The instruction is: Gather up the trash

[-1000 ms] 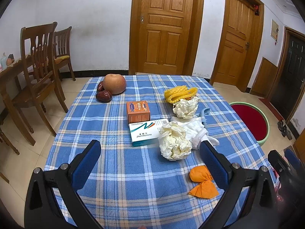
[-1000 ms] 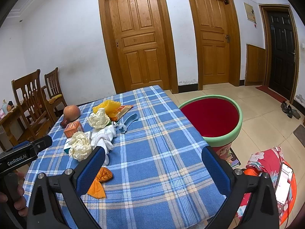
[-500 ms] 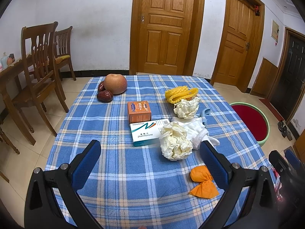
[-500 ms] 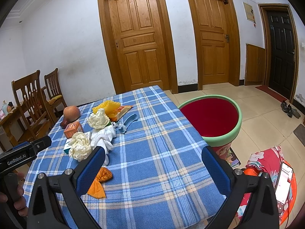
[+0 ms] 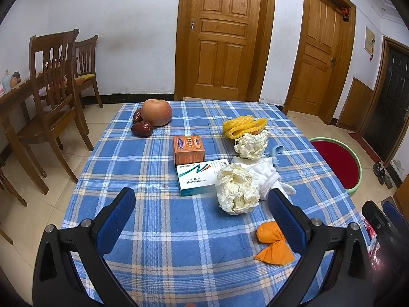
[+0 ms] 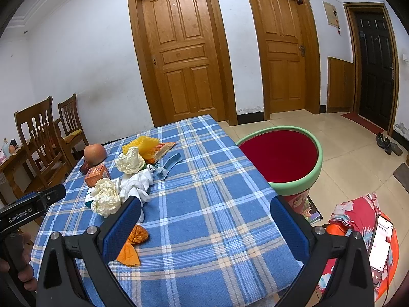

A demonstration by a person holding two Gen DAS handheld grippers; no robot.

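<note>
Trash lies scattered on a table (image 5: 158,232) covered with a blue plaid cloth. Nearest the left gripper (image 5: 202,209) sits a crumpled ball of cream paper (image 5: 236,192), touching the near right corner of a white and teal medicine box (image 5: 198,176) and a bunched white cloth (image 5: 265,176) to its right. An orange wrapper (image 5: 273,245), twisted in the middle, lies at the near right, partly behind the left gripper's right finger. Farther back, a second crumpled paper ball (image 5: 251,144) rests against a yellow foam net (image 5: 242,125), with a light blue plastic piece (image 5: 276,152) just beside it. An orange carton (image 5: 188,148) stands just behind the medicine box. At the far left of the cloth an apple (image 5: 156,112) touches two red dates (image 5: 141,128).

Both jaws stand wide apart and hold nothing. The left gripper hovers over the near edge of the table, facing the boxes and the near paper ball. The right gripper (image 6: 204,217) hovers over the table's right part, with bare cloth between its fingers. A bin (image 6: 301,179) with a green rim and red inside stands on the floor just beside the table's right edge. In the right wrist view the left gripper's black body shows at the left border, gripped by a hand (image 6: 24,268). Wooden chairs (image 5: 55,89) stand by the wall to the left.
</note>
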